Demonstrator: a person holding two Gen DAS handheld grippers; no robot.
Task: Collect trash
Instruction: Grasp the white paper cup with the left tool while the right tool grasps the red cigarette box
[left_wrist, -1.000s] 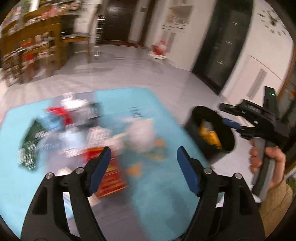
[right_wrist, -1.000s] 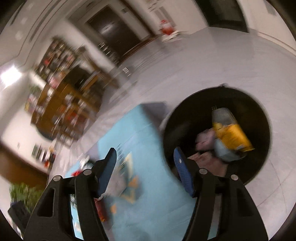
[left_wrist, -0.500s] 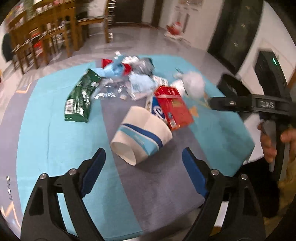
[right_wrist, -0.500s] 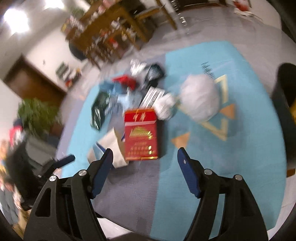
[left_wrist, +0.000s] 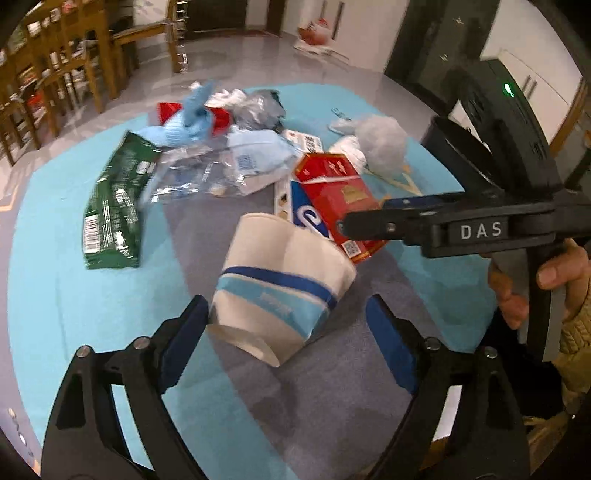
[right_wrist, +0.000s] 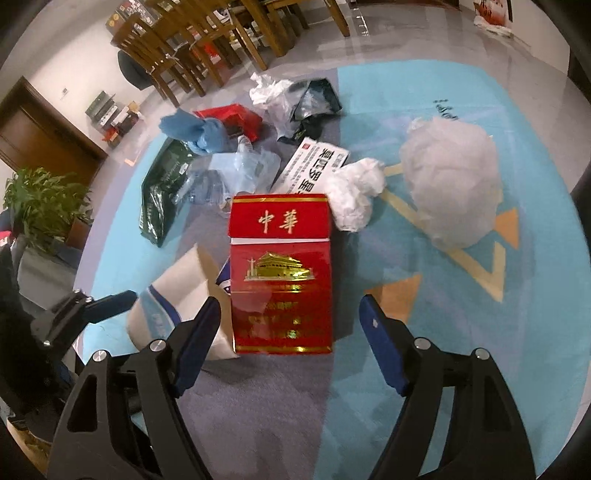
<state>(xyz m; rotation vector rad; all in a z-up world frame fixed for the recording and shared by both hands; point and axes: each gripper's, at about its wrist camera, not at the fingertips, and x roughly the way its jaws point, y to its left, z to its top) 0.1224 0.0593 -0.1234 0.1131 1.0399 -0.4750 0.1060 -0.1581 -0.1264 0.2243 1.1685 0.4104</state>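
Opening jaws on both: left gripper (left_wrist: 286, 328) straddles the paper cup (left_wrist: 280, 291), no pad contact. Right gripper (right_wrist: 290, 332) straddles the red carton (right_wrist: 282, 273), nothing held.

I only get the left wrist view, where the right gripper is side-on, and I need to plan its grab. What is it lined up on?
Observer: The red carton lies flat between the right gripper's jaws. They are opening, and neither pad touches it.
Operator: Which way does the carton's lid end point?
Observer: Away from the gripper. The band with gold characters is at the far end, and the gold building print is nearer the jaws.
Operator: That gripper hides the carton's right side from me. Is anything there?
Observer: Only bare mat beside it. The big white plastic ball sits farther off and well apart.
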